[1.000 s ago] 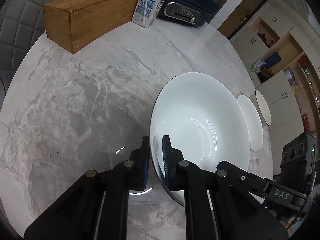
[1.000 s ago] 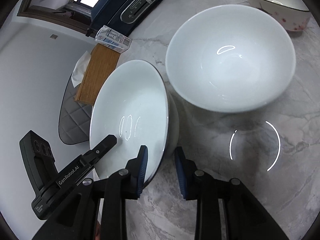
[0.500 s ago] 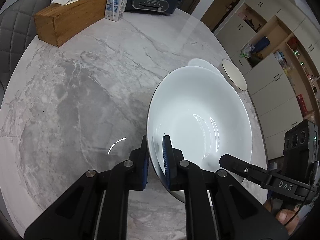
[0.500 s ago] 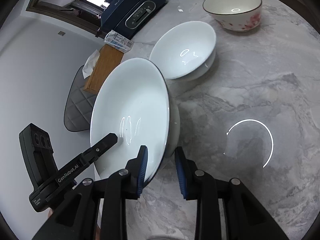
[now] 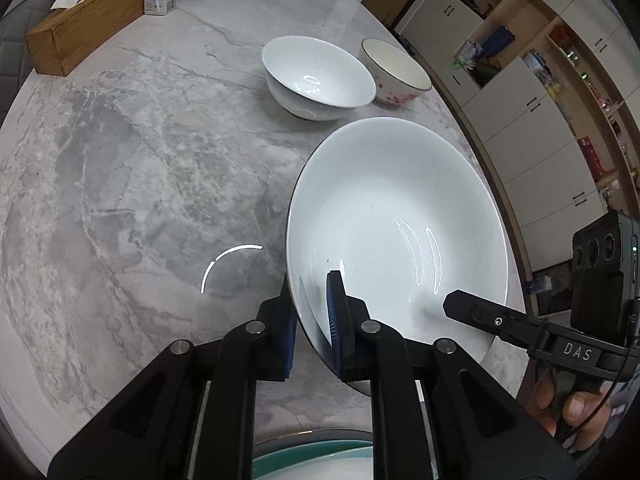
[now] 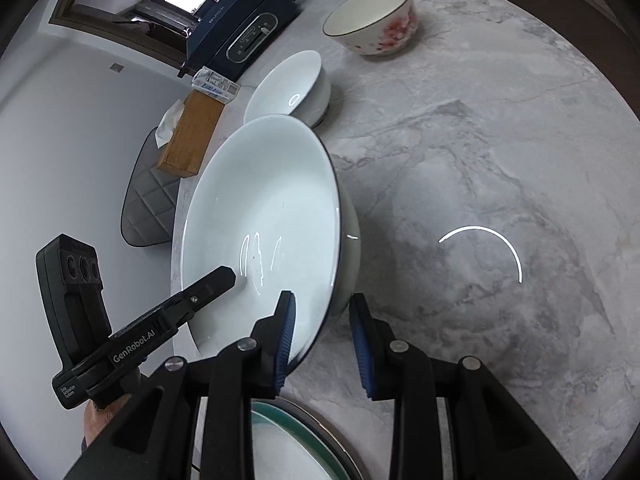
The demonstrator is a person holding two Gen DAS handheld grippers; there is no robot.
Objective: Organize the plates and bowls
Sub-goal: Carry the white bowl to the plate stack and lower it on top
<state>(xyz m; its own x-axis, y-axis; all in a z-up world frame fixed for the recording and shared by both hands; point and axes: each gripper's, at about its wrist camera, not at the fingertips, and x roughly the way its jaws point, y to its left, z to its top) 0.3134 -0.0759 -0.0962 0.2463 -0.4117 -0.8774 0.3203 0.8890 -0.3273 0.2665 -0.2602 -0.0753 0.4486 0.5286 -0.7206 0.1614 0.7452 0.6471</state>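
A: Two grippers share the big white bowl (image 5: 396,220): the left gripper (image 5: 312,320) clamped on its near rim, the right gripper (image 6: 324,340) straddling the opposite rim.

B: What changed?

A: It's been carried away from the small white bowl (image 5: 318,76), now far ahead; a teal-rimmed plate (image 6: 296,436) has appeared just under the fingers, probably the stacking spot.

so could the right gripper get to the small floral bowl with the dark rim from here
Probably not yet: the right gripper is shut on the large white bowl's rim, shared with the left gripper. The marble table towards the floral bowl looks clear.

2 bowls (image 5: 318,76) beyond open marble (image 5: 140,184)
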